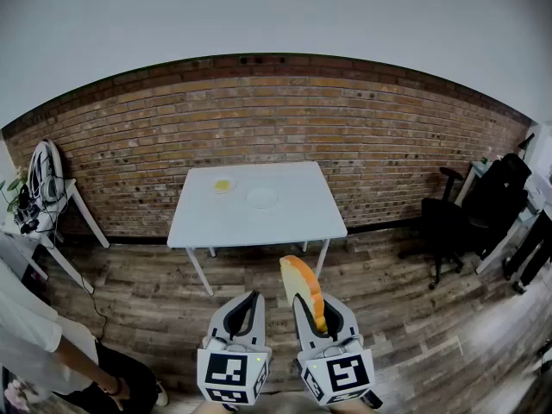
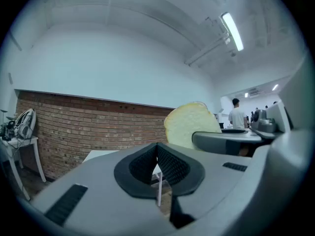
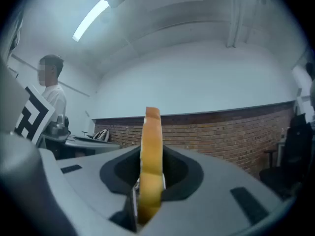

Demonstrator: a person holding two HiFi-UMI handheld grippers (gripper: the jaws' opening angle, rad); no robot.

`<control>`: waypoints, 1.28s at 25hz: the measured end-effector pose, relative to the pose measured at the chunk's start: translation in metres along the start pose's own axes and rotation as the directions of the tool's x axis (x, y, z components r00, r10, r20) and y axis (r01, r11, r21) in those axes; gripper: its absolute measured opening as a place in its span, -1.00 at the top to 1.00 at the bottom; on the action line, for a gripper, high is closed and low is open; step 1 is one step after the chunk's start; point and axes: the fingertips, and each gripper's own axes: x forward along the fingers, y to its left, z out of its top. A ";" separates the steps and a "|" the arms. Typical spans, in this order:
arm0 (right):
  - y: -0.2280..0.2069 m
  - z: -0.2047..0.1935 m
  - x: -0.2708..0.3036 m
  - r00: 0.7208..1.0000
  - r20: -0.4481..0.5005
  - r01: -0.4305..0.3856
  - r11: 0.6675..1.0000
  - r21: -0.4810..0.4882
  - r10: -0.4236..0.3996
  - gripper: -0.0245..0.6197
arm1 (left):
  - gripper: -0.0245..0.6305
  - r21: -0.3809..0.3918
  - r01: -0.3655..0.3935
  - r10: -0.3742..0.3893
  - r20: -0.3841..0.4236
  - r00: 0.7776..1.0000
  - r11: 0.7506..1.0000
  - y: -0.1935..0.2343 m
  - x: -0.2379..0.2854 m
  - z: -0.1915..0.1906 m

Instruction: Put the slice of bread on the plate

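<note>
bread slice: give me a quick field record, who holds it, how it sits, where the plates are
bread slice: upright on edge, in the air, short of the table
right tongs: shut on the bread slice
left tongs: shut, empty, beside the right tongs
table: white, against the brick wall, ahead of both tongs
empty plate: on the table, near its middle
second plate: on the table, left of the empty plate, holds a small yellow item
task state: bread not yet on a plate
</note>
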 end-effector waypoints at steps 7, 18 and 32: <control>-0.003 -0.004 -0.005 1.000 0.012 0.013 1.000 -0.013 -0.013 0.64 | 0.89 0.008 0.015 -0.015 0.019 1.000 1.000 -0.006 -0.001 -0.004; -0.010 -0.001 -0.003 1.000 0.019 -0.016 0.999 0.031 0.016 0.63 | 0.89 0.013 0.022 -0.023 0.029 0.999 1.000 -0.011 0.000 0.000; -0.032 -0.017 0.003 0.998 0.002 -0.070 0.997 0.042 0.070 0.63 | 0.89 0.005 -0.020 0.020 0.005 1.000 1.000 -0.022 0.019 -0.015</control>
